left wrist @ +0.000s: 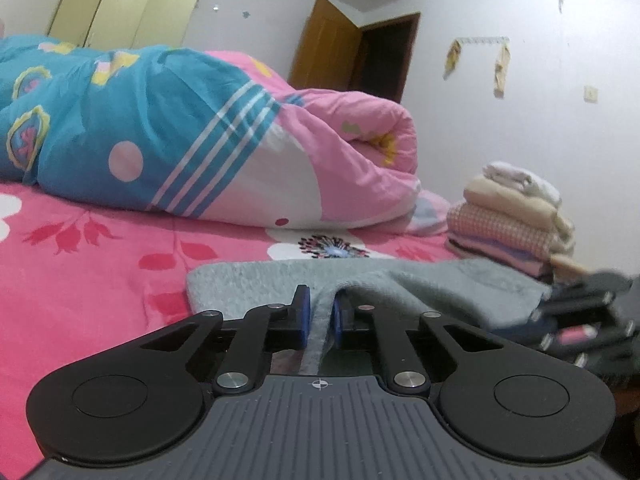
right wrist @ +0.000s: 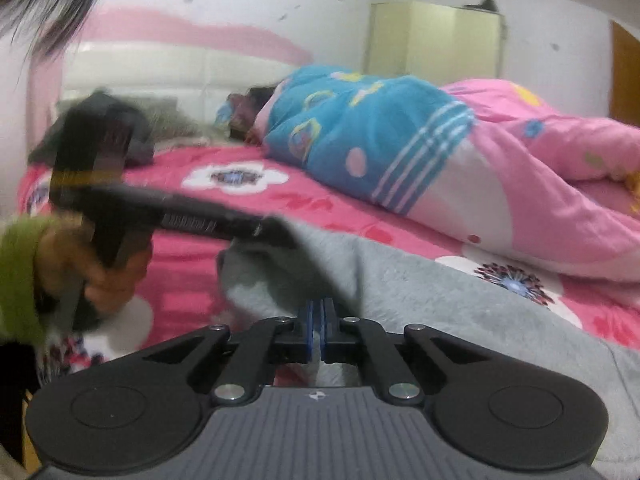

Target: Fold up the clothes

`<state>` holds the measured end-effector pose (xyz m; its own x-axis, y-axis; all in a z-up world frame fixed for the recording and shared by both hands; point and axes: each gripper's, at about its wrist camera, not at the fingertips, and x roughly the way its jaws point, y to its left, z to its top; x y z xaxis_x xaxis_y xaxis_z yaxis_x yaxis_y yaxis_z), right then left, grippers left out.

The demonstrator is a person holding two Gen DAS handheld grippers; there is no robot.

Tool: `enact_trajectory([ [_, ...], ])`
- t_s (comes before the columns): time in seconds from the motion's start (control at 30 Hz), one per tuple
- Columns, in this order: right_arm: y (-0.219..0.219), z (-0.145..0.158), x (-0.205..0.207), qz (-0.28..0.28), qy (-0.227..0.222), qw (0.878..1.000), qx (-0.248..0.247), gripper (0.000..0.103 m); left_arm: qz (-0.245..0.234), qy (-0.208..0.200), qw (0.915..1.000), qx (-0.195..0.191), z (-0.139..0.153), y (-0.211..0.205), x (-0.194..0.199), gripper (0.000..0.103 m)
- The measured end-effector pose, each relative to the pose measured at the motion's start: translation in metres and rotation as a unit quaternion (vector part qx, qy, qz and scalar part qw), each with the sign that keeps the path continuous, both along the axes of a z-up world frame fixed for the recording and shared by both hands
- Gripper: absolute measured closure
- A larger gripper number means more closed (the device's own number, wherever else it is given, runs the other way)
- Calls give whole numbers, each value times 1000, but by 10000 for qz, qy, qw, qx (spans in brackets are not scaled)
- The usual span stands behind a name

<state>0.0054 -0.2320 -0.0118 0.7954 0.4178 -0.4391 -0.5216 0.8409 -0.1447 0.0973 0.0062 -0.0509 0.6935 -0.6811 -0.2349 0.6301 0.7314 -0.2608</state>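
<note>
My left gripper (left wrist: 320, 312) is clamped on a fold of the grey fleece garment (left wrist: 400, 280), which lies on the bed (left wrist: 80, 280) straight ahead. My right gripper (right wrist: 318, 320) pinches the same grey cloth, blue pads pressed together on it. In the right wrist view my left hand (right wrist: 108, 276) and its tool cross at ten o'clock, blurred. In the left wrist view, a stack of folded clothes (left wrist: 516, 224) sits at two o'clock. Beyond, at eleven o'clock, a blue and pink quilt (left wrist: 180, 140) lies heaped; farther still, a cream wardrobe (left wrist: 124, 12) and brown door (left wrist: 328, 44).
</note>
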Motion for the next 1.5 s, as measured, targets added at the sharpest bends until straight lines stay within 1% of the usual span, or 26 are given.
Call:
enact_trajectory([
  [0.03,5,-4,1,26,3,9998,-178,101,2,-9,10000,-8,0,0,0,94],
  [0.13,7,-4,4,54,129,9998,-129,100,9,-30,10000,-20,-1,1,-1,94],
  [0.2,-2,9,-1,65,-40,9997,218,99,0,-35,10000,-12,-1,1,-1,94],
  [0.23,-9,16,-1,-49,-89,9991,407,96,-8,-35,10000,-9,-1,1,-1,94],
  [0.27,-15,23,-1,-162,-137,9980,595,86,-17,-39,10000,-5,-1,1,-1,94],
  [0.33,-24,28,4,-354,-194,9971,651,76,-35,-47,10000,6,-1,1,-1,94],
  [0.43,-25,31,16,-410,-126,9970,646,76,-28,-83,9999,58,-2,1,-3,94],
  [0.47,-21,33,17,-341,-174,9973,630,76,-25,-95,9999,75,-2,1,-4,94],
  [0.53,-13,36,16,-18,-181,9977,649,76,-25,-121,9999,111,-2,1,-5,94],
  [0.6,2,34,11,305,-221,9987,339,76,-40,-143,9998,139,-2,0,-6,94],
  [0.7,18,23,13,346,-121,9990,-249,76,-70,-173,9997,177,-2,1,-7,94],
  [0.73,17,20,18,233,-27,9993,-303,76,-80,-189,9996,191,-2,1,-8,94],
  [0.83,4,19,33,9,240,9995,-196,76,-122,-218,9994,227,-2,2,-10,94],
  [0.93,4,20,42,215,432,9983,-342,76,-174,-223,9994,216,-2,2,-10,94],
  [1.0,3,20,48,352,559,9968,-439,71,-206,-204,9994,188,-2,3,-9,94],
  [1.03,1,22,53,391,690,9963,-331,64,-221,-204,9994,184,-2,3,-9,94],
  [1.07,-1,25,58,430,819,9955,-222,61,-234,-213,9993,185,-3,3,-9,94],
  [1.1,-4,27,63,468,949,9943,-113,61,-247,-222,9993,186,-3,3,-10,94],
  [1.17,-12,32,73,398,1268,9905,341,61,-270,-238,9992,195,-3,3,-10,94],
  [1.2,-17,32,80,339,1470,9866,626,61,-282,-246,9991,199,-3,3,-11,94],
  [1.27,-25,31,93,221,1889,9744,1201,61,-303,-263,9990,211,-3,2,-12,94],
  [1.37,-38,21,111,-176,2577,9432,2088,62,-329,-306,9987,255,-3,1,-13,94],
  [1.4,-40,17,114,-316,2730,9334,2306,64,-336,-325,9985,276,-3,0,-13,94],
  [1.43,-41,13,115,-428,2785,9299,2363,68,-342,-347,9984,299,-3,0,-14,94],
  [1.47,-41,10,116,-540,2840,9263,2418,76,-343,-363,9983,315,-3,-1,-15,94],
  [1.5,-39,9,116,-616,2822,9276,2370,83,-343,-377,9982,329,-3,-1,-15,94],
])
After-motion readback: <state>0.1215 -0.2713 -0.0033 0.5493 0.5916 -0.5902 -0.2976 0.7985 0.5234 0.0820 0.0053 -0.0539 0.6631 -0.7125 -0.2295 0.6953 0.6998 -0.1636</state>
